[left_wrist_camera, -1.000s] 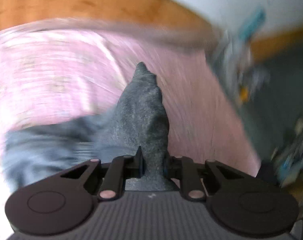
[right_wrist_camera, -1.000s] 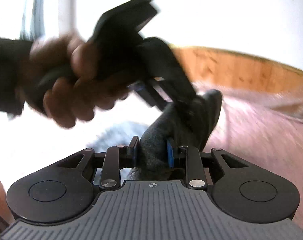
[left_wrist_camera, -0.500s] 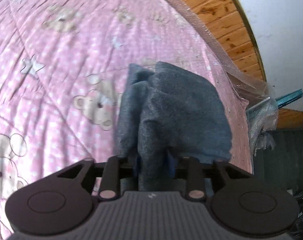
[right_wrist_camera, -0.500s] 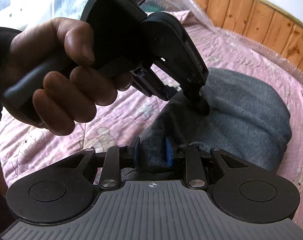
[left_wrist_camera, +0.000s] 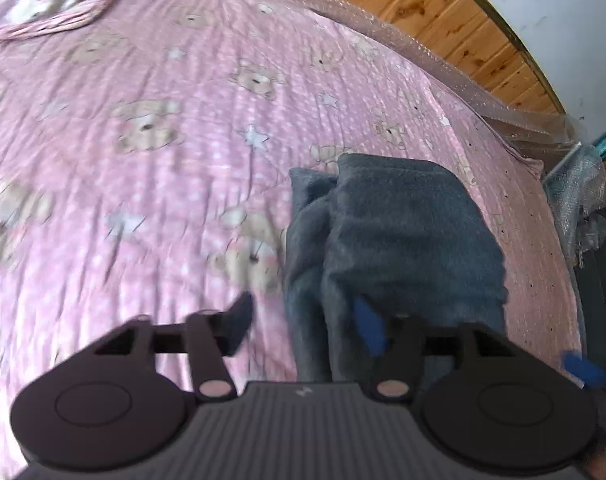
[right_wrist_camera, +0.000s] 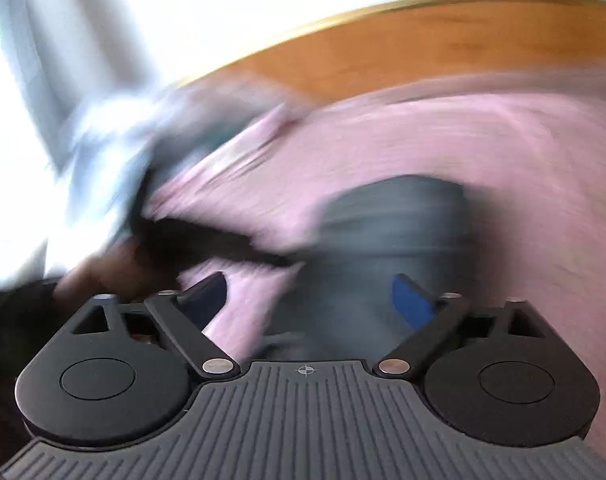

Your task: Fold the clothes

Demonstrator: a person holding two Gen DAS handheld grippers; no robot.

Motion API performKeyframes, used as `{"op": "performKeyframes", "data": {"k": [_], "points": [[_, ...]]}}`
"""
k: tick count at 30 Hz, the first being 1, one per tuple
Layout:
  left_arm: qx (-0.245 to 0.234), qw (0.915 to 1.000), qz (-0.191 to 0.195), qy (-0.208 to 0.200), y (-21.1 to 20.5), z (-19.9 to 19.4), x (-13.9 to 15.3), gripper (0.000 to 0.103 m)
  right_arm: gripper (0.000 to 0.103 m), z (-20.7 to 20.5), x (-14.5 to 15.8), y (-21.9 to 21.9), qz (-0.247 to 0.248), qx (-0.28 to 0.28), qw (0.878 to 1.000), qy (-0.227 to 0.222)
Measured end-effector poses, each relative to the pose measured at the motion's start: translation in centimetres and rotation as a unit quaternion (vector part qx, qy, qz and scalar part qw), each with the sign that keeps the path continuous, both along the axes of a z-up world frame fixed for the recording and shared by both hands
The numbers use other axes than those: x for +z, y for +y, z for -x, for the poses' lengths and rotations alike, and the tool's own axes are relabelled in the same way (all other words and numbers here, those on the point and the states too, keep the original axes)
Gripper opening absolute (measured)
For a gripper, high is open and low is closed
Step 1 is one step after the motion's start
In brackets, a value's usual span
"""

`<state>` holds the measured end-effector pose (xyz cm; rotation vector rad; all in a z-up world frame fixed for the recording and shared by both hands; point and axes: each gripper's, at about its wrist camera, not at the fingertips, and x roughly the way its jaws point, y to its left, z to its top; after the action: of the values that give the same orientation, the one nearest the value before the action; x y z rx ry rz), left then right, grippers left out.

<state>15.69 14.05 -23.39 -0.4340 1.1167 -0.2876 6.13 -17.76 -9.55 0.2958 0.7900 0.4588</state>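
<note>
The soft dark grey piece of clothing lies bunched and folded over on the bed. It sits on the pink bed cover with little bears and stars, near the bed's edge on the right of the left wrist view. One flap of the grey cloth lies over the top, and a rumpled strip of it shows down the left side.

The left hand-held gripper has its two fingers spread wide apart. It is low over the near end of the grey cloth, and the cloth lies loose between the fingers. The fingers are not squeezing it. The blue pad on one finger is over the cloth, and the other finger is over the pink cover.

The right hand-held gripper is spread wide too. Its picture is very blurry. The grey cloth shows between its fingers, not pinched. On the left of that view there is a blurry hand holding a dark tool.

Behind the bed is a wall of brown wooden boards. Clear bubbly plastic wrap runs along the far edge of the bed.
</note>
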Motion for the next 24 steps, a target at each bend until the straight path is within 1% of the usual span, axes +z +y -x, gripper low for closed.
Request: {"op": "performKeyframes", "data": {"k": [1, 2, 3, 4, 5, 6, 7, 8, 9, 10, 11, 12, 13, 14, 15, 16, 17, 18, 19, 20, 21, 22, 23, 24], "points": [[0.004, 0.9999, 0.012, 0.005, -0.3, 0.7, 0.1, 0.089, 0.088, -0.5, -1.7, -2.3, -0.018, -0.031, 0.999, 0.036], [0.001, 0.9997, 0.021, 0.014, -0.9, 1.1, 0.0, 0.092, 0.084, -1.4, -3.9, -4.0, -0.037, -0.047, 0.995, 0.08], [-0.007, 0.9995, 0.018, 0.026, -1.7, 1.4, -0.4, 0.094, 0.081, -1.8, -5.8, -5.4, -0.06, -0.055, 0.99, 0.115], [-0.016, 0.999, 0.011, 0.04, -2.6, 1.9, -1.0, 0.093, 0.079, -1.9, -7.2, -6.1, -0.087, -0.053, 0.986, 0.133], [-0.017, 0.999, 0.001, 0.041, -3.2, 2.3, -1.4, 0.092, 0.078, -2.3, -8.4, -6.4, -0.113, -0.047, 0.982, 0.143], [-0.015, 0.9992, -0.009, 0.037, -3.7, 2.8, -1.7, 0.088, 0.078, -2.9, -9.5, -6.4, -0.142, -0.036, 0.977, 0.153], [-0.012, 0.9992, -0.02, 0.033, -4.3, 3.3, -2.0, 0.079, 0.071, -3.6, -10.4, -5.9, -0.17, -0.016, 0.972, 0.164], [-0.009, 0.9993, -0.018, 0.033, -4.6, 3.5, -2.2, 0.063, 0.069, -4.1, -11.1, -5.2, -0.178, 0.0, 0.968, 0.176], [0.002, 0.9992, -0.005, 0.039, -4.5, 3.6, -2.2, 0.049, 0.049, -4.3, -11.4, -4.4, -0.166, 0.012, 0.969, 0.181], [0.022, 0.9987, 0.005, 0.045, -4.2, 3.8, -1.9, 0.038, 0.041, -4.4, -11.2, -4.0, -0.151, 0.021, 0.971, 0.182], [0.035, 0.9982, 0.015, 0.047, -4.1, 4.0, -1.4, 0.034, 0.036, -4.8, -10.6, -4.1, -0.145, 0.029, 0.971, 0.187], [0.041, 0.997, 0.042, 0.051, -4.2, 4.3, -0.8, 0.021, 0.033, -5.2, -9.3, -4.5, -0.139, 0.045, 0.971, 0.188], [0.047, 0.9946, 0.074, 0.055, -4.8, 4.8, 0.3, 0.021, 0.031, -5.8, -7.3, -4.9, -0.121, 0.072, 0.974, 0.175], [0.038, 0.9938, 0.091, 0.051, -6.3, 5.3, 1.6, 0.021, 0.031, -6.6, -4.9, -5.7, -0.096, 0.1, 0.978, 0.153], [0.021, 0.9936, 0.103, 0.042, -7.9, 5.8, 2.7, 0.023, 0.031, -7.5, -2.3, -6.9, -0.068, 0.125, 0.981, 0.131], [0.001, 0.9933, 0.11, 0.035, -10.3, 6.2, 3.6, 0.028, 0.031, -8.7, 0.3, -8.4, -0.04, 0.149, 0.982, 0.109], [-0.021, 0.9938, 0.102, 0.041, -12.5, 6.3, 3.2, 0.031, 0.032, -9.9, 2.2, -9.9, -0.007, 0.169, 0.981, 0.091], [-0.043, 0.994, 0.086, 0.053, -14.4, 6.3, 2.3, 0.033, 0.034, -11.0, 3.0, -11.1, 0.034, 0.186, 0.979, 0.08], [-0.065, 0.9934, 0.07, 0.064, -16.3, 6.2, 1.4, 0.032, 0.039, -12.1, 2.6, -12.4, 0.074, 0.191, 0.975, 0.086], [-0.082, 0.9921, 0.045, 0.084, -17.5, 6.1, 0.2, 0.029, 0.045, -13.3, 1.3, -13.7, 0.106, 0.182, 0.972, 0.103], [-0.092, 0.9902, 0.035, 0.099, -17.6, 6.1, -0.6, 0.029, 0.056, -13.3, 0.9, -14.3, 0.121, 0.165, 0.973, 0.106], [-0.096, 0.9896, 0.045, 0.097, -16.8, 6.2, -0.4, 0.029, 0.046, -12.2, 1.4, -14.1, 0.12, 0.138, 0.979, 0.093], [-0.096, 0.9914, 0.046, 0.076, -15.5, 6.1, 0.5, 0.029, 0.041, -11.0, 1.9, -13.9, 0.118, 0.112, 0.983, 0.08], [-0.095, 0.9934, 0.041, 0.049, -14.3, 6.0, 1.8, 0.032, 0.041, -9.9, 2.4, -13.7, 0.117, 0.085, 0.987, 0.067]]}}
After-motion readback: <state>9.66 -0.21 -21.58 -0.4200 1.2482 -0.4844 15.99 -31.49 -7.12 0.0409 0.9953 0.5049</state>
